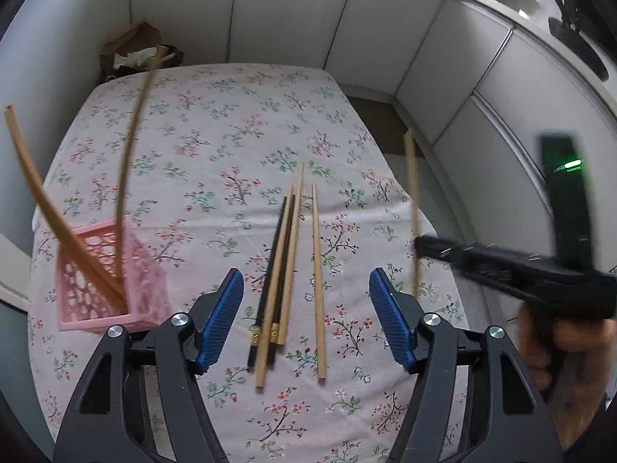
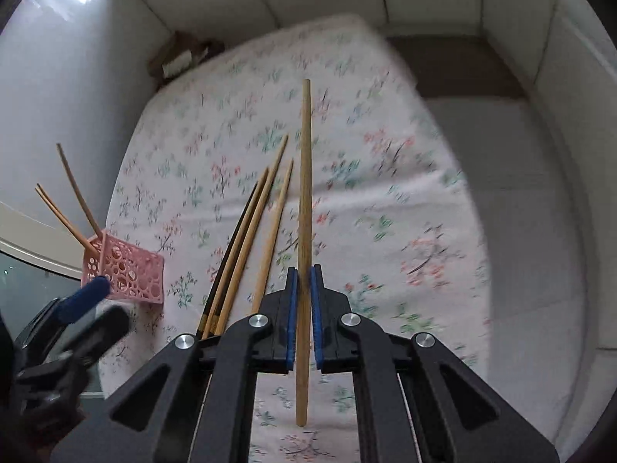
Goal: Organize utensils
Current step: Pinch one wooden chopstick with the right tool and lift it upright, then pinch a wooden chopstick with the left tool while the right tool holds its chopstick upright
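Several chopsticks (image 1: 287, 266), two black with gold bands and the others plain wood, lie side by side on the floral tablecloth (image 1: 216, 146). My left gripper (image 1: 305, 276) hovers open just above their near ends, one blue pad on each side. A pink lattice basket (image 1: 112, 281) at the left holds a few wooden chopsticks leaning out of it. My right gripper (image 2: 304, 281) is shut on one wooden chopstick (image 2: 305, 177), lifted above the table. In the left wrist view the right gripper (image 1: 418, 245) and its chopstick (image 1: 412, 200) are blurred at the right.
A brown paper bag (image 1: 131, 50) sits at the table's far left corner. White cabinet panels (image 1: 424, 46) ring the back and right sides. A strip of floor (image 2: 455, 69) separates table and cabinets. A hand (image 1: 547, 347) holds the right gripper's handle.
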The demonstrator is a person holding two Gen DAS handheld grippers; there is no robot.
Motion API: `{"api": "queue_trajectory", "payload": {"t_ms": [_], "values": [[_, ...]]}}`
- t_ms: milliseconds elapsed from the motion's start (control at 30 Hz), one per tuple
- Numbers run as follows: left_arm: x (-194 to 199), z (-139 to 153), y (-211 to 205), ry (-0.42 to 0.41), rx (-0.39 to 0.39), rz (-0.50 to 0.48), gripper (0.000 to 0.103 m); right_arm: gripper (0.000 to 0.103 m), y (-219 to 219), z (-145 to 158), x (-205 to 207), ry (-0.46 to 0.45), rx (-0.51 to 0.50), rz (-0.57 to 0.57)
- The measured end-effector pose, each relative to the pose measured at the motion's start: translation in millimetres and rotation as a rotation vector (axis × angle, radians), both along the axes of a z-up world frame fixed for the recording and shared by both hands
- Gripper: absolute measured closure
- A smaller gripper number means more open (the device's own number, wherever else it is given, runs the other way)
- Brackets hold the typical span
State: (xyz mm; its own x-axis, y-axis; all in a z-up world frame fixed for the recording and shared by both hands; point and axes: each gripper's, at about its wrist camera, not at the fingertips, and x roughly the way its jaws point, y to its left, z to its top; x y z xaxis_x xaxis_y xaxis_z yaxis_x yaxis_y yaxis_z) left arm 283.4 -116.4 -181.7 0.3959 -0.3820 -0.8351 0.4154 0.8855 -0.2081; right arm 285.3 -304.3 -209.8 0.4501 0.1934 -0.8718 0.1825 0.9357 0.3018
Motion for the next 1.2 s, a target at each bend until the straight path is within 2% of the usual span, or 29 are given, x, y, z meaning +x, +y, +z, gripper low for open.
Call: {"api": "queue_trajectory", "payload": {"t_ms": [100, 233, 333, 367, 400, 500, 667, 733, 767, 800, 867, 933, 1200], "values": [[5, -13, -17, 0.023, 0.023, -0.021, 0.04, 0.097, -9, 19, -6, -0.065, -0.022, -0.012], [13, -28, -45, -0.007, 0.089, -0.061, 0.044, 0.097, -18, 34, -13, -0.121, -0.039, -0.034], [23, -48, -65, 0.001, 0.154, -0.08, 0.052, 0.097, -25, 36, -17, -0.136, -0.032, -0.051], [27, -56, -71, 0.011, 0.171, -0.087, 0.058, 0.096, -27, 38, -18, -0.141, -0.027, -0.057], [31, -61, -73, 0.022, 0.177, -0.093, 0.063, 0.096, -30, 39, -19, -0.145, -0.023, -0.061], [42, -79, -82, 0.062, 0.201, -0.099, 0.07, 0.096, -30, 41, -20, -0.153, -0.017, -0.064], [52, -102, -88, 0.093, 0.257, -0.094, 0.074, 0.096, -33, 43, -24, -0.163, -0.009, -0.069], [54, -109, -90, 0.095, 0.277, -0.086, 0.078, 0.096, -34, 44, -26, -0.167, -0.005, -0.075], [54, -110, -90, 0.082, 0.272, -0.077, 0.082, 0.096, -35, 44, -27, -0.17, 0.0, -0.077], [54, -110, -90, 0.074, 0.269, -0.075, 0.097, 0.096, -34, 46, -27, -0.174, 0.005, -0.078], [52, -109, -93, 0.065, 0.28, -0.072, 0.097, 0.096, -35, 48, -28, -0.188, 0.009, -0.083], [47, -99, -91, 0.038, 0.252, -0.055, 0.097, 0.096, -36, 49, -29, -0.195, 0.01, -0.092], [18, -15, -59, -0.141, -0.019, -0.065, 0.097, 0.096, -35, 51, -29, -0.218, -0.011, -0.106]]}}
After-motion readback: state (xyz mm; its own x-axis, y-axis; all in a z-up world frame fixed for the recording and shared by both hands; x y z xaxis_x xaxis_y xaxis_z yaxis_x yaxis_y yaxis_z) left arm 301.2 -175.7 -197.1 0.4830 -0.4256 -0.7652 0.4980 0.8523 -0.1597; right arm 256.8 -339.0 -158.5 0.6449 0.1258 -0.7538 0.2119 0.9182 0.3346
